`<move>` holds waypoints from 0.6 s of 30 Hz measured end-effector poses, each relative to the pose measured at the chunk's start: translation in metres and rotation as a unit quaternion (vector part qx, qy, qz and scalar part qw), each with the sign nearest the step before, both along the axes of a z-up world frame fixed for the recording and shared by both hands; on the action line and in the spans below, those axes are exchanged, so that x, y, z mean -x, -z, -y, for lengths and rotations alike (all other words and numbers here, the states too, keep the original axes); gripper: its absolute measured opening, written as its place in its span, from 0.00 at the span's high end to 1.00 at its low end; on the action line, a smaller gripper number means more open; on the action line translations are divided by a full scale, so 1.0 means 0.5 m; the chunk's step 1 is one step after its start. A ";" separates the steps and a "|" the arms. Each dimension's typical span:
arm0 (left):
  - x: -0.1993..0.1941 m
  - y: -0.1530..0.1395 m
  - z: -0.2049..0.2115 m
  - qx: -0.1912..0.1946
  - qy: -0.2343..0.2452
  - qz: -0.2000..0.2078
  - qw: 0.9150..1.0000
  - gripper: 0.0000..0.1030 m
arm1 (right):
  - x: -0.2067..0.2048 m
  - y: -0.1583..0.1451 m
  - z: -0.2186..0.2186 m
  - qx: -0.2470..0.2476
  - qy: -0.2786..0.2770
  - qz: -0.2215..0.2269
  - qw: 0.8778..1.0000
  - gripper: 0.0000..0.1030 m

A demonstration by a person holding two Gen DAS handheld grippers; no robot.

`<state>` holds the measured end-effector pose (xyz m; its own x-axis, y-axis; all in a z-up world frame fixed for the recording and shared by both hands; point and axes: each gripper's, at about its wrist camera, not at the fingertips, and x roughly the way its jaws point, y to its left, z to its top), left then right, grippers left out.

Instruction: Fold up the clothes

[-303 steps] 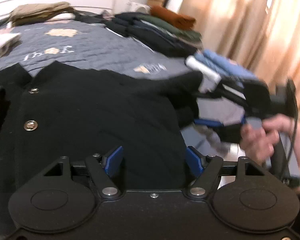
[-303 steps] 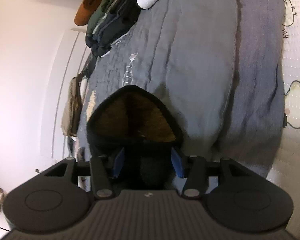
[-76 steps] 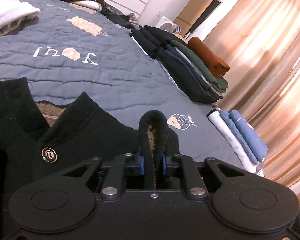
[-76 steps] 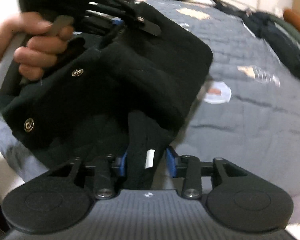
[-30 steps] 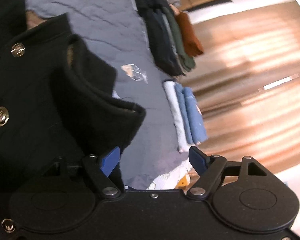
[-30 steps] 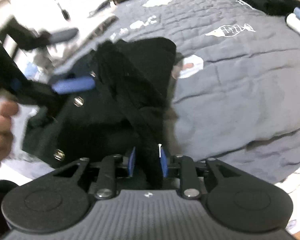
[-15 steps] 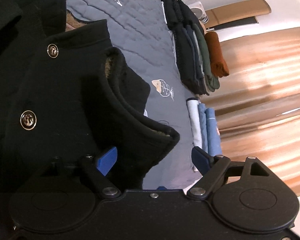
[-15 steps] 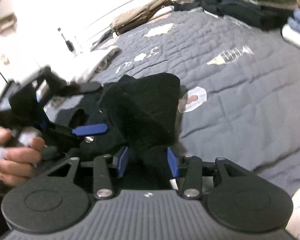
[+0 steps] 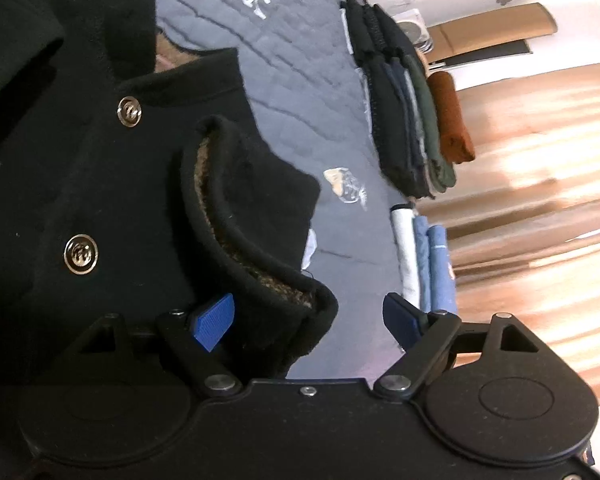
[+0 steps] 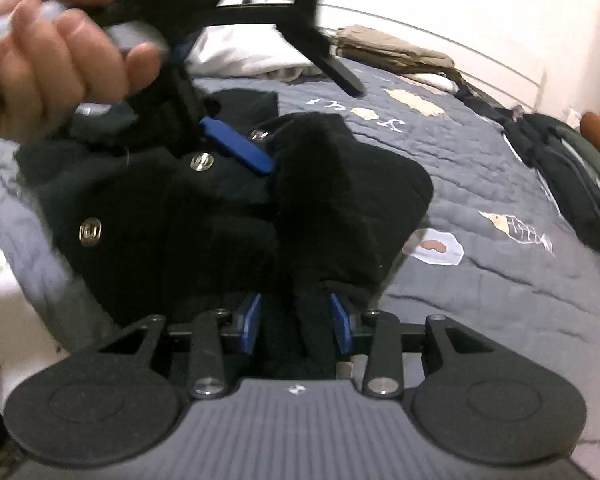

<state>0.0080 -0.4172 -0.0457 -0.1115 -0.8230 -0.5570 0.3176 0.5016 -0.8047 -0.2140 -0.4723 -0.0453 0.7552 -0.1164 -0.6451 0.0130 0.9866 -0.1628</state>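
Observation:
A black jacket with metal snap buttons and brown fleece lining lies on a grey quilted bed. One sleeve cuff is folded over its front. My left gripper is open, and the cuff lies loose between its blue pads. The jacket also shows in the right wrist view. My right gripper is open, with a fold of black cloth lying between its pads. The left gripper hovers over the jacket's buttons there, held by a hand.
A stack of folded dark, green and rust clothes lies at the far side of the bed. Folded white and blue pieces lie near the bed edge by tan curtains. A white pillow and beige clothes lie at the headboard.
Both grippers have opened and let go of the sleeve, which now lies folded on the jacket front. The left gripper has swung over the buttons. The right gripper has drawn closer to the jacket.

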 end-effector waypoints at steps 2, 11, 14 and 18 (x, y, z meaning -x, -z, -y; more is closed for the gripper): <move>0.003 0.005 0.003 -0.015 -0.002 0.007 1.000 0.33 | -0.004 0.001 0.002 0.000 0.003 -0.003 1.000 0.63; 0.020 0.009 -0.015 -0.040 0.003 0.049 0.998 0.86 | -0.021 0.007 0.066 -0.071 0.096 -0.029 0.992 0.63; 0.031 -0.003 -0.027 -0.040 0.007 0.070 0.997 0.87 | -0.020 0.009 0.107 -0.157 0.128 -0.031 0.979 0.79; 0.064 -0.027 -0.034 0.020 0.023 0.086 0.996 0.88 | -0.003 0.003 0.147 -0.229 0.178 -0.009 0.957 0.83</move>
